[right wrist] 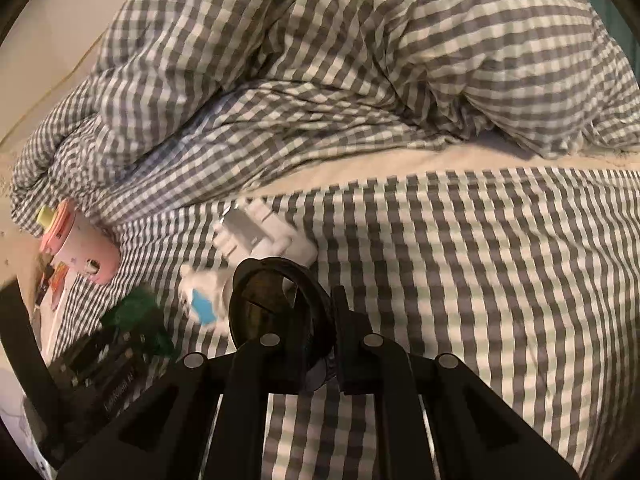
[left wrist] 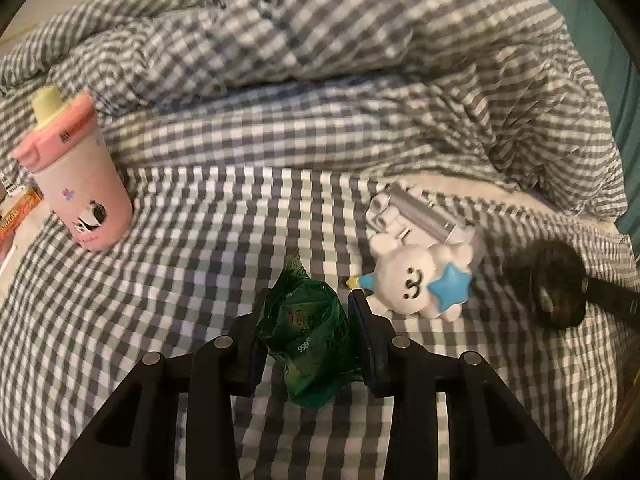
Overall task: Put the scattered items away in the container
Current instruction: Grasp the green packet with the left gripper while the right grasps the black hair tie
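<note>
- Left gripper: angled down over the checked bedsheet, clamped on a green packet.
- Right gripper: angled down, clenched on a dark round lid, right of the white toy.

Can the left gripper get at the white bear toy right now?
Probably not yet: the left gripper is already shut on a green packet, so its jaws are taken. The bear toy itself lies uncovered on the bed, just right of the fingers, so the path is free once the packet goes.
</note>
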Available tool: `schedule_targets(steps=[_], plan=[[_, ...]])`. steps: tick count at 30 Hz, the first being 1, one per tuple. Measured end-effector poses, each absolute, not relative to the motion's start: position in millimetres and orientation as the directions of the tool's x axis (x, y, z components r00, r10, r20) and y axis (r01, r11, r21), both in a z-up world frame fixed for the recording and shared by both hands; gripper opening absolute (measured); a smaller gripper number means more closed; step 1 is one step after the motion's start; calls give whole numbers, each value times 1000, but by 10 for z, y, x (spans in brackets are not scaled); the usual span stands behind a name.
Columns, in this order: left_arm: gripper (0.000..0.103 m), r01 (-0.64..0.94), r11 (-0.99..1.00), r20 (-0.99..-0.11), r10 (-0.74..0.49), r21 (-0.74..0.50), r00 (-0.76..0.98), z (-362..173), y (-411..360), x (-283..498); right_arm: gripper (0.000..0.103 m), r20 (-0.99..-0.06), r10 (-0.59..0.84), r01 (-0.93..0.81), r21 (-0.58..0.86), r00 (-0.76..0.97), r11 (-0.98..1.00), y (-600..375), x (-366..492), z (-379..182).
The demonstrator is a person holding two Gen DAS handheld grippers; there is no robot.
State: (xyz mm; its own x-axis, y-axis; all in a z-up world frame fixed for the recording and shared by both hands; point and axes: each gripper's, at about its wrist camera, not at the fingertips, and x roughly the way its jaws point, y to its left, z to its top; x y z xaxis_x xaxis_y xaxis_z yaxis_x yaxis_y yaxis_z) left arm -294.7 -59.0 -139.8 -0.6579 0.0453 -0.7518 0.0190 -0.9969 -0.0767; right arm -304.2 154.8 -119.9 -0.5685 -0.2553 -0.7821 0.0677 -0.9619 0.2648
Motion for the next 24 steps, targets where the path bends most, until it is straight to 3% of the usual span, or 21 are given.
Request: schedule_targets(steps=[11, 24], plan=[[38, 0, -997, -759, 55, -73, -649, -813, -634, -2198, 9, -778, -257, 16, 302, -573, -953, 1819, -2143, -792], [38, -3, -999, -762, 40, -50, -647, -164, -367, -1052, 9, -786, -224, 34, 250, -577, -968, 1835, -877, -172]])
